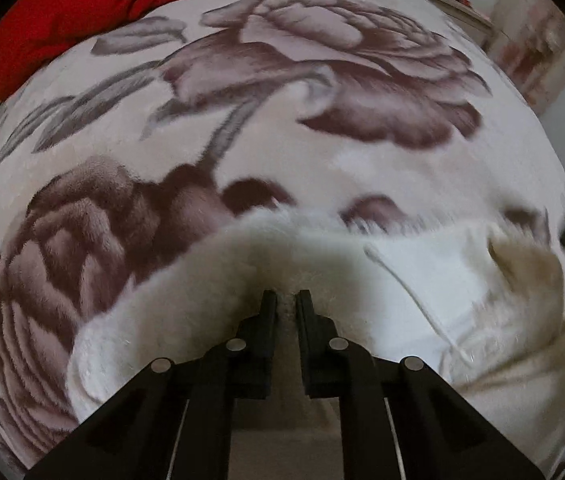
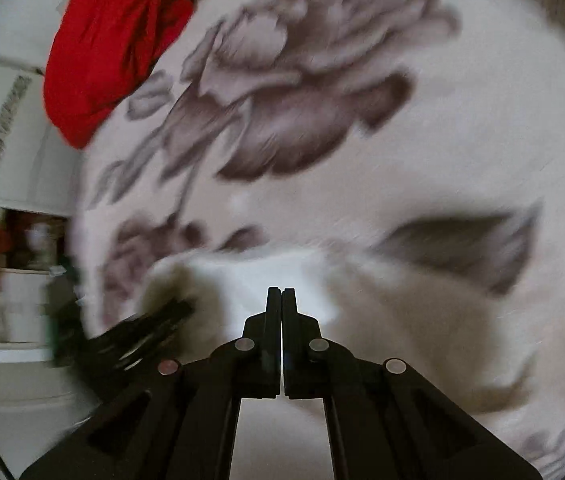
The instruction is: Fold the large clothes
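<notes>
1. Red garment (image 1: 82, 12): bunched at the 10 o'clock edge of the flowered blanket (image 1: 322, 152), apart from the work area.
2. White fleecy garment (image 1: 210, 288): lies on the blanket at 6 o'clock in the left wrist view, a drawcord (image 1: 406, 284) running across it toward 4 o'clock.
3. Left gripper (image 1: 285, 298): jaws narrow, pinching a fold of the white fleecy garment between the tips.
4. Right gripper (image 2: 281, 294): jaws pressed together over the same garment; cloth between them cannot be told. View blurred.
5. The left gripper also appears at 8 o'clock in the right wrist view, on the garment's edge.
</notes>
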A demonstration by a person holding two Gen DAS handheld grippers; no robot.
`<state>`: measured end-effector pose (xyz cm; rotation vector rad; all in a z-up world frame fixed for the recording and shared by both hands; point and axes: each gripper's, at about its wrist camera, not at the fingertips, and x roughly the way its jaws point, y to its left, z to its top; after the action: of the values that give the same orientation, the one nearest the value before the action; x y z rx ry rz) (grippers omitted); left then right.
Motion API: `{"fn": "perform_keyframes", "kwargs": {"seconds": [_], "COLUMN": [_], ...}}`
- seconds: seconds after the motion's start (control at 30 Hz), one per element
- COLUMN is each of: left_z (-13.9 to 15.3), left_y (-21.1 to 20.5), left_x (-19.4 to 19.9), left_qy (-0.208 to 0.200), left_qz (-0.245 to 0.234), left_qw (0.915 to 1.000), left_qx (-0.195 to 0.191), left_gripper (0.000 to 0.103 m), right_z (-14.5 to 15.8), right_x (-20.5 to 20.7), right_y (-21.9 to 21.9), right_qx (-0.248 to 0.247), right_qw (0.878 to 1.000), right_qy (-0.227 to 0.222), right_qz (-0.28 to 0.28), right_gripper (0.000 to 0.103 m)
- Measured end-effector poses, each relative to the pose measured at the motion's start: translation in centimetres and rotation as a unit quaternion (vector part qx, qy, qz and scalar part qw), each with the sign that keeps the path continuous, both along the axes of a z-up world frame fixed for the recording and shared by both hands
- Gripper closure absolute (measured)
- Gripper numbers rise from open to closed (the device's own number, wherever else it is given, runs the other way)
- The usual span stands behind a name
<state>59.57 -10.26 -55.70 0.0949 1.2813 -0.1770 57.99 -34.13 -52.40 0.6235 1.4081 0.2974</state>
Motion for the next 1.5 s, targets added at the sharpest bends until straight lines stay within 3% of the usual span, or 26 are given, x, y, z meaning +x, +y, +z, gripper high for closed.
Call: {"fn": "perform_keyframes", "kwargs": {"seconds": [0.07, 0.1, 0.13, 0.2, 0.27, 0.33, 0.37, 0.4, 0.5, 0.57, 0.6, 0.67, 0.7, 0.77, 0.8, 0.9, 0.93, 0.97, 1.03, 1.2, 1.33, 1.4, 1.5], "left_z": [0.4, 0.6, 1.0, 1.5, 1.6, 1.6, 1.6, 1.5, 1.2, 1.0, 1.0, 1.1, 1.5, 2.2, 2.5, 4.7, 5.3, 6.0, 6.8, 7.0, 5.3, 3.8, 0.7], "left_y": [0.3, 0.2, 0.1, -0.1, -0.1, -0.1, -0.1, -0.2, -0.2, -0.3, -0.4, -0.4, -0.4, -0.4, -0.4, 0.4, 0.8, 1.3, 2.3, 4.7, 7.2, 8.2, 9.6], "left_x": [0.5, 0.5, 0.2, -0.5, -0.9, -1.1, -1.1, -1.1, -0.7, -0.4, -0.3, 0.0, -0.2, -0.8, -1.3, -4.2, -5.1, -6.5, -9.0, -17.5, -26.0, -28.9, -32.5], "left_qy": [-0.001, -0.004, -0.010, -0.016, -0.019, -0.022, -0.023, -0.023, -0.020, -0.020, -0.020, -0.012, -0.009, -0.004, -0.004, -0.028, -0.036, -0.041, -0.041, -0.001, 0.047, 0.075, 0.109], "left_qz": [0.007, 0.003, -0.003, -0.015, -0.020, -0.025, -0.027, -0.028, -0.024, -0.023, -0.023, -0.013, -0.005, 0.001, 0.001, 0.005, 0.007, 0.011, 0.023, 0.073, 0.110, 0.119, 0.130], "left_qw": [0.9999, 1.0000, 0.9999, 0.9997, 0.9996, 0.9994, 0.9994, 0.9993, 0.9995, 0.9995, 0.9995, 0.9997, 0.9997, 1.0000, 1.0000, 0.9995, 0.9992, 0.9988, 0.9981, 0.9972, 0.9918, 0.9880, 0.9818], "left_qx": [-0.008, -0.007, -0.006, -0.003, -0.005, -0.003, -0.002, -0.002, -0.003, -0.006, -0.010, -0.014, -0.020, -0.004, 0.000, -0.010, -0.016, -0.023, -0.039, -0.016, 0.045, 0.065, 0.086], "left_gripper": [0.096, 0.097, 0.097, 0.098, 0.098, 0.098, 0.098, 0.098, 0.098, 0.103, 0.103, 0.102, 0.102, 0.100, 0.100, 0.087, 0.068, 0.031, 0.000, 0.000, 0.000, 0.000, 0.000], "right_z": [0.0, 0.0, -0.2, -1.3, -3.0, -5.2, -6.5, -6.9, -5.4, -3.5, -3.3, -5.0, -5.6, -4.4, -3.6, -0.4, 0.2, 0.7, 0.6, -2.3, -6.3, -8.8, -11.2], "right_x": [-0.6, -1.2, -1.9, -3.2, -3.7, -3.7, -3.9, -3.9, -3.1, -2.3, -1.5, -0.7, -0.8, -2.2, -3.0, -7.3, -8.6, -11.2, -15.2, -26.8, -36.0, -40.0, -42.8], "right_y": [0.8, 0.7, 0.8, 0.5, 0.6, 0.7, 0.7, 0.6, 0.8, 0.9, 0.7, 0.1, -0.4, -1.6, -2.1, -3.6, -3.6, -3.8, -3.6, 0.4, 5.0, 7.3, 9.3], "right_qx": [-0.052, -0.080, -0.094, -0.155, -0.201, -0.191, -0.164, -0.158, -0.183, -0.188, -0.172, -0.142, -0.132, -0.097, -0.085, -0.043, -0.029, -0.007, 0.022, 0.083, 0.144, 0.149, 0.133], "right_qw": [0.998, 0.996, 0.995, 0.987, 0.977, 0.977, 0.981, 0.983, 0.982, 0.982, 0.985, 0.988, 0.988, 0.993, 0.995, 0.999, 0.999, 0.999, 0.998, 0.987, 0.964, 0.954, 0.952], "right_qy": [-0.003, -0.003, -0.005, -0.006, 0.008, 0.043, 0.062, 0.061, 0.031, -0.001, 0.005, 0.059, 0.079, 0.063, 0.054, 0.025, 0.023, 0.027, 0.048, 0.131, 0.217, 0.251, 0.261], "right_qz": [0.026, 0.032, 0.036, 0.052, 0.073, 0.087, 0.083, 0.072, 0.045, 0.031, 0.027, 0.031, 0.030, 0.016, 0.007, -0.011, -0.014, -0.018, -0.026, -0.035, -0.048, -0.067, -0.091], "right_gripper": [0.102, 0.095, 0.073, 0.040, 0.039, 0.042, 0.051, 0.093, 0.096, 0.097, 0.097, 0.095, 0.090, 0.074, 0.060, 0.056, 0.054, 0.053, 0.053, 0.053, 0.053, 0.053, 0.053]}}
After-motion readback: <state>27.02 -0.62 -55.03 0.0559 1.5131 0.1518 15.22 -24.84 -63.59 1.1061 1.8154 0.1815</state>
